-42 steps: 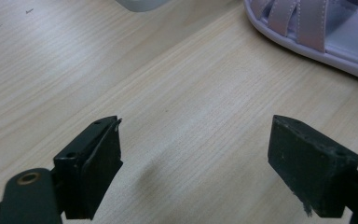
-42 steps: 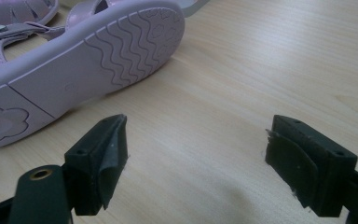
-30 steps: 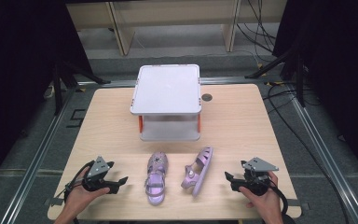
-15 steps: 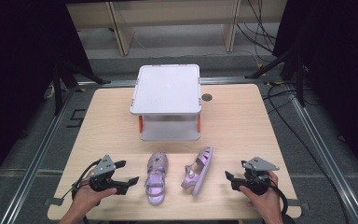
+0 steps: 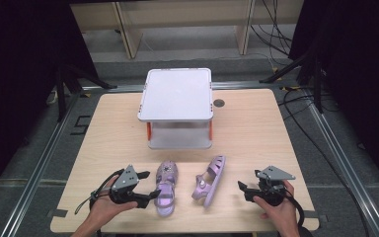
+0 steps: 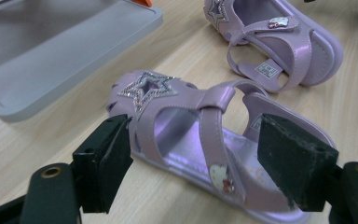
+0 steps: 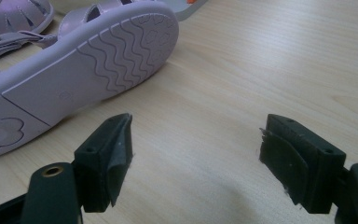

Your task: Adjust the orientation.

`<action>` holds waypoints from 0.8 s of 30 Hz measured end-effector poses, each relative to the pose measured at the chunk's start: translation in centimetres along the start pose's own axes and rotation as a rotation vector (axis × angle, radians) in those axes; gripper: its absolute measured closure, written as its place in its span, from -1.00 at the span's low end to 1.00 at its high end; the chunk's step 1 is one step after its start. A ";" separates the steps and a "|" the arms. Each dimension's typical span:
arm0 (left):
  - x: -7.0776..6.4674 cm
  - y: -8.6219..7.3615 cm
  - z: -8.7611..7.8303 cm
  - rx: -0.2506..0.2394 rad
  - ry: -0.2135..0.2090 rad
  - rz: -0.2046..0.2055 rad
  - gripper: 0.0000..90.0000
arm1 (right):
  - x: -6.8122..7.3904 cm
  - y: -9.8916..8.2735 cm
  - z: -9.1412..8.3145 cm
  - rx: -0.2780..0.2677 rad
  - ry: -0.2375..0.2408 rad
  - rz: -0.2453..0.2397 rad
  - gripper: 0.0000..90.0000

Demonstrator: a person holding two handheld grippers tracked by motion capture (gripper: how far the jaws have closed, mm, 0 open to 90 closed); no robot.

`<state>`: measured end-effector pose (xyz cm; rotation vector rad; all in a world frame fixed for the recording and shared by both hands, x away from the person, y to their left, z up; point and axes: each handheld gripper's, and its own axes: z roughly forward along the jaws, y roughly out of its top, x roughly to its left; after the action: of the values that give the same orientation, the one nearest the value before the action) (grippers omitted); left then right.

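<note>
Sandals first: two lilac plastic child's sandals lie near the front of the wooden counter (image 5: 256, 128), the left one, a star-fronted lilac sandal (image 5: 165, 188), upright on its sole, the right one, a lilac sandal tipped on its side (image 5: 209, 186), with its wavy tread turned toward the right tool. Left tool (image 5: 147, 194) sits just left of the upright sandal; in the left gripper view the sandal (image 6: 214, 154) lies between the jaws, which have just been closing but don't press it yet, so nothing held. Likely lined up across the sandal's width to pinch it at the strap area. Right tool (image 5: 243, 190) rests on the counter right of the tipped sandal (image 7: 74, 70), jaws wide apart over bare wood, holding nothing, probably waiting its turn. White lidded plastic bin with orange latches (image 5: 177, 106) stands farther back at centre, lid on, plausibly where the sandals go. Next judged step: left tool closes on the upright sandal.
</note>
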<state>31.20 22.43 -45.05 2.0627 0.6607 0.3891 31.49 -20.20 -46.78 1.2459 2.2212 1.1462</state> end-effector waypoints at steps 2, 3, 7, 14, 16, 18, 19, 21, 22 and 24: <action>-0.2 0.2 0.4 0.002 0.008 0.025 -0.32 | -0.1 0.0 0.0 -0.001 0.005 -0.013 -0.45; -0.3 0.5 0.6 0.031 0.019 0.060 -0.28 | -0.1 0.0 0.0 -0.001 0.004 -0.013 -0.45; -0.4 0.6 1.0 0.050 0.023 0.070 -0.19 | 0.0 0.0 0.0 -0.007 -0.012 -0.010 -0.45; -0.4 0.9 1.7 0.045 0.019 0.112 0.07 | 0.0 0.0 -0.1 -0.013 -0.013 0.005 -0.45; -0.5 1.0 2.0 0.035 0.023 0.105 0.14 | 0.0 0.0 -0.1 -0.013 -0.012 0.007 -0.45; -0.5 1.0 2.3 0.032 0.031 0.097 0.14 | -0.1 0.0 -0.1 -0.017 -0.016 -0.006 -0.45; -0.3 1.2 2.3 0.048 0.027 0.110 0.12 | -0.1 0.0 -0.1 -0.018 -0.018 -0.006 -0.45; -0.5 1.4 2.7 0.035 0.025 0.092 0.11 | -0.1 0.0 0.0 -0.017 -0.029 -0.017 -0.45; -0.6 1.5 2.9 0.042 0.028 0.107 0.11 | -0.1 0.0 0.0 -0.017 -0.029 -0.017 -0.45; -0.6 1.7 3.0 0.049 0.032 0.122 0.11 | -0.2 0.0 0.0 -0.019 -0.024 -0.020 -0.45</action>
<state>32.70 19.31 -45.27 2.1542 0.5700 0.4804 31.59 -20.33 -46.79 1.2201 2.1955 1.1369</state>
